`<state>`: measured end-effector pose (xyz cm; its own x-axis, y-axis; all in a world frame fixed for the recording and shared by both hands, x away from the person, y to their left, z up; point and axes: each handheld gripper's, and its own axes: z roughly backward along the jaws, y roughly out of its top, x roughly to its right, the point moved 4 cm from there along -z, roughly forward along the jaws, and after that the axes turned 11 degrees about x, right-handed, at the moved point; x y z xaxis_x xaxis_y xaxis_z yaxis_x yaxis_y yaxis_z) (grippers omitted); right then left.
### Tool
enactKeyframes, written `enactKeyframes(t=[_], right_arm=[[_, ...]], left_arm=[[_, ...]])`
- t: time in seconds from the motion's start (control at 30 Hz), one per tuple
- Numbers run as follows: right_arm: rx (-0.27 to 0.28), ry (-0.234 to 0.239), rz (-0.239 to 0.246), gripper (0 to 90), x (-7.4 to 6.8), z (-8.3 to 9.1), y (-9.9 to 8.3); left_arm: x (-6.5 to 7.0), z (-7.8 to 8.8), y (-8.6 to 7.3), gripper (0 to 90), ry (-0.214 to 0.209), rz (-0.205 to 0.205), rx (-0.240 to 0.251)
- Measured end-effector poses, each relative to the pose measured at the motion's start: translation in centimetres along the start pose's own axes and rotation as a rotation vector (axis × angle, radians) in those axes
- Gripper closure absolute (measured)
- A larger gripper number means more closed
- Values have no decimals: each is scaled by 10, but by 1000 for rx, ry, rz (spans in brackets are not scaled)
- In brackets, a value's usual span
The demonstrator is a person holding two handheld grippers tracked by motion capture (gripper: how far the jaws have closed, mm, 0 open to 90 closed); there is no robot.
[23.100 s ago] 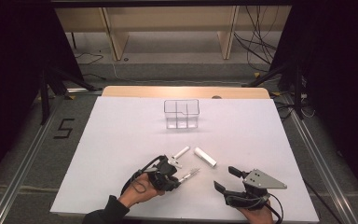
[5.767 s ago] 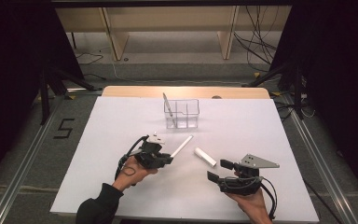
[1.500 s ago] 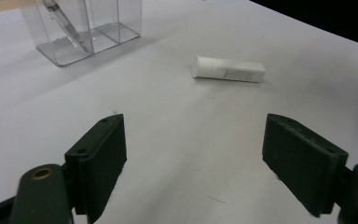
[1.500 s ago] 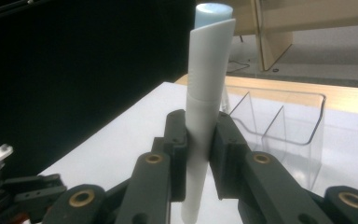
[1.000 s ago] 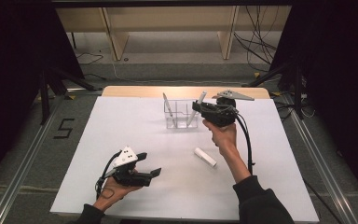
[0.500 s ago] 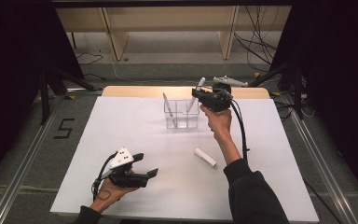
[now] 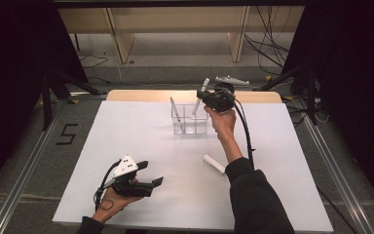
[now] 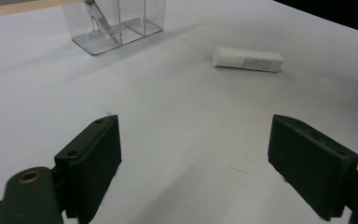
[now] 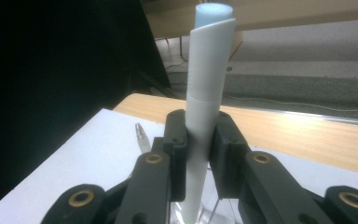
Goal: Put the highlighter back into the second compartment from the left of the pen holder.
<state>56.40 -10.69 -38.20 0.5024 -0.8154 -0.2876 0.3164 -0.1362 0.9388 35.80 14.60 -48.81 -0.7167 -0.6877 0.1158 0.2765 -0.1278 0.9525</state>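
A clear divided box (image 7: 190, 122) stands at the table's far middle, with a slim pen (image 7: 175, 109) leaning in its left part. My right gripper (image 7: 200, 99) hovers over the box's right part, shut on a white marker (image 7: 204, 86) that it holds nearly upright, lower end at the box's rim. In the right gripper view the marker (image 9: 209, 93) rises between the shut jaws of that gripper (image 9: 199, 154), with the pen's tip (image 9: 142, 135) to its left. My left gripper (image 7: 150, 173) rests open near the front left, holding nothing. Its own view looks past its spread jaws (image 8: 196, 158) at the box (image 8: 116, 28).
A short white tube (image 7: 214, 164) lies on the white table (image 7: 126, 146) in front of the box, beside the right forearm; the left gripper view has this tube (image 8: 247, 59) at upper right. A wooden edge (image 7: 146, 95) borders the far side.
The right gripper has carried the marker a little to the left, from the box's right edge to over its right part. The left gripper has stayed put.
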Motion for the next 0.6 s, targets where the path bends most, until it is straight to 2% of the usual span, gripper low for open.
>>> enactKeyframes(t=[0.2,0.3,0.6], right_arm=[[-17,-7,8,785,-1,-8,-2],[-32,-13,28,785,-3,-13,-3],[-64,-25,29,783,-1,-21,-10]], left_arm=[[1,0,0,169,-2,-1,4],[1,1,0,169,-4,-6,1],[2,-1,-1,169,-3,-17,-6]])
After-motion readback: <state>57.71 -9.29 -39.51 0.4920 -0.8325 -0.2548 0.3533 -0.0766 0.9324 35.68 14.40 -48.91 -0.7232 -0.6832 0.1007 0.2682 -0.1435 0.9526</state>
